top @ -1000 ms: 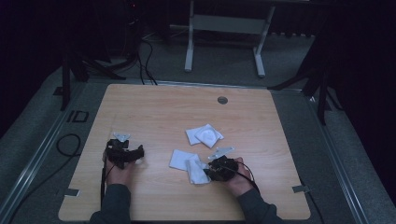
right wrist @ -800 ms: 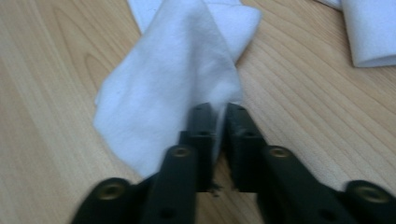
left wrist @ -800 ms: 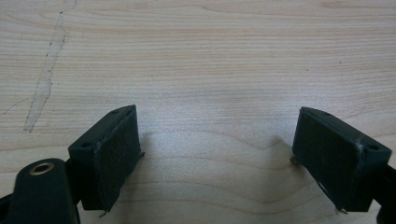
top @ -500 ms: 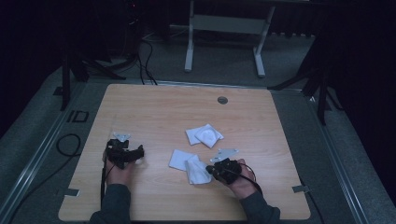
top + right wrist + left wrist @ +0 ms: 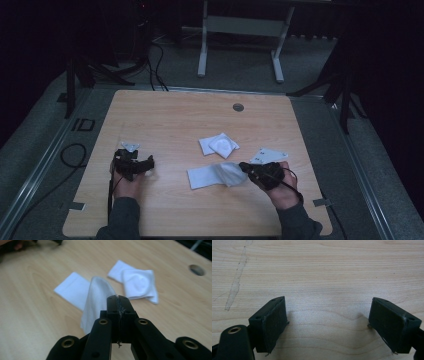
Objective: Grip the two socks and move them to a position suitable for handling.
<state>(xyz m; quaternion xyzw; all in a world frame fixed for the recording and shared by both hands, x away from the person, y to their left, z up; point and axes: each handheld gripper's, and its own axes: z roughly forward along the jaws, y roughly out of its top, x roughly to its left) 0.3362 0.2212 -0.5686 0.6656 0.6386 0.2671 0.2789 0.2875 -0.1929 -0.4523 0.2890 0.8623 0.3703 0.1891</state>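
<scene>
Pinching one end of the flat white sock (image 5: 96, 298), the right hand-held gripper (image 5: 117, 298) looks mid-fold, next carrying it across, while the left hand-held gripper (image 5: 328, 322) sits open on the desk (image 5: 170, 120).

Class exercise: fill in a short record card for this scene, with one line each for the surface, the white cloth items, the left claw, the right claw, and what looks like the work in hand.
surface: wooden table with a round hole near its far edge
cloth items: two white socks; one sock partly lifted at one end, a folded sock lying beyond it
left claw: open, nothing between its jaws, over bare wood
right claw: jaws have just closed, shut on the lifted sock's edge
work in hand: probably folding the sock
</scene>
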